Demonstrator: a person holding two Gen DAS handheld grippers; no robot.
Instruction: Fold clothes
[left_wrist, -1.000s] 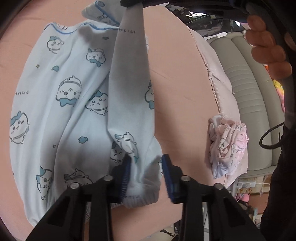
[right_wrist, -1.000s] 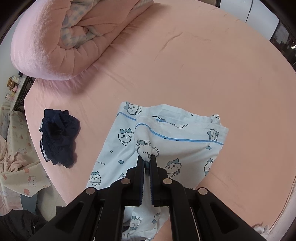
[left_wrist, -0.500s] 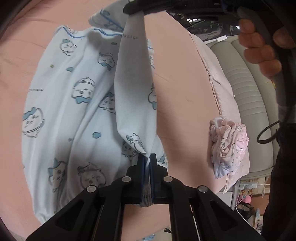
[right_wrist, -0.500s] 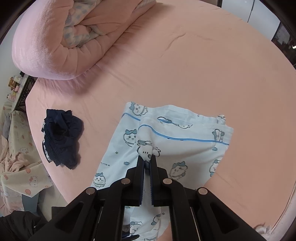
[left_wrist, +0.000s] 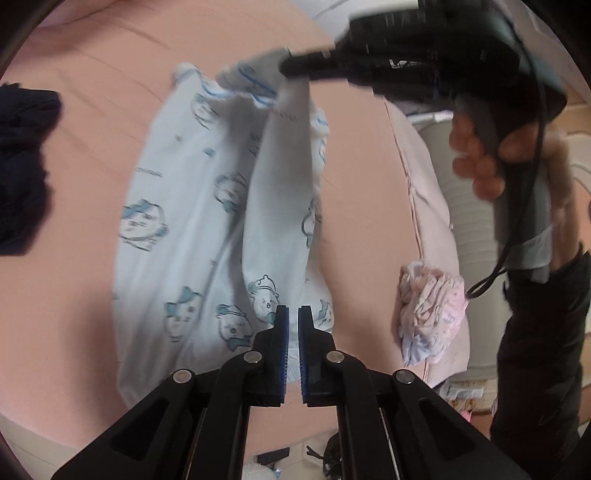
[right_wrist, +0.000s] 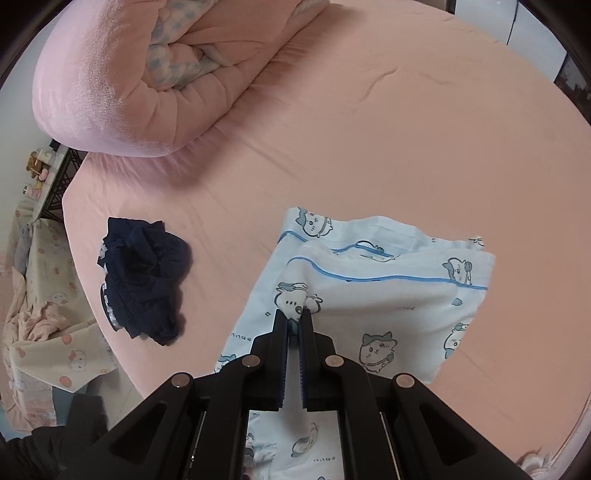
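**Both grippers clamped on the printed garment, one strip stretched between them**

Left wrist view: the left gripper (left_wrist: 290, 314) sits at lower centre, jaws closed to a narrow slit with pale fabric pinched between the blue pads (left_wrist: 282, 332). The fabric belongs to a light blue garment with cartoon-animal print (left_wrist: 177, 236), which lies spread on the pink bed sheet (left_wrist: 92, 110) and fills the middle of the frame. From the left jaws a raised strip of the same cloth runs up the frame to the right gripper (left_wrist: 288, 68) at upper centre, which grips its far end. That tool is blurred here; the person's hand (left_wrist: 491, 155) wraps its handle at upper right, above a dark sleeve (left_wrist: 535, 332).

Right wrist view: the right gripper (right_wrist: 294, 319) at lower centre is closed on a bunched fold of the garment (right_wrist: 388, 295), just below the blue piping near its edge. The garment lies directly ahead of the jaws and extends to the right and beneath the tool, toward the bottom edge.

Other items: a crumpled dark navy garment (right_wrist: 144, 280) lies on the sheet (right_wrist: 406, 129) left of the printed one, apart from it. A rolled pink quilt (right_wrist: 155, 74) occupies the upper left. In the left view, a crumpled pink printed garment (left_wrist: 432, 314) rests at the bed's edge, right of the jaws.
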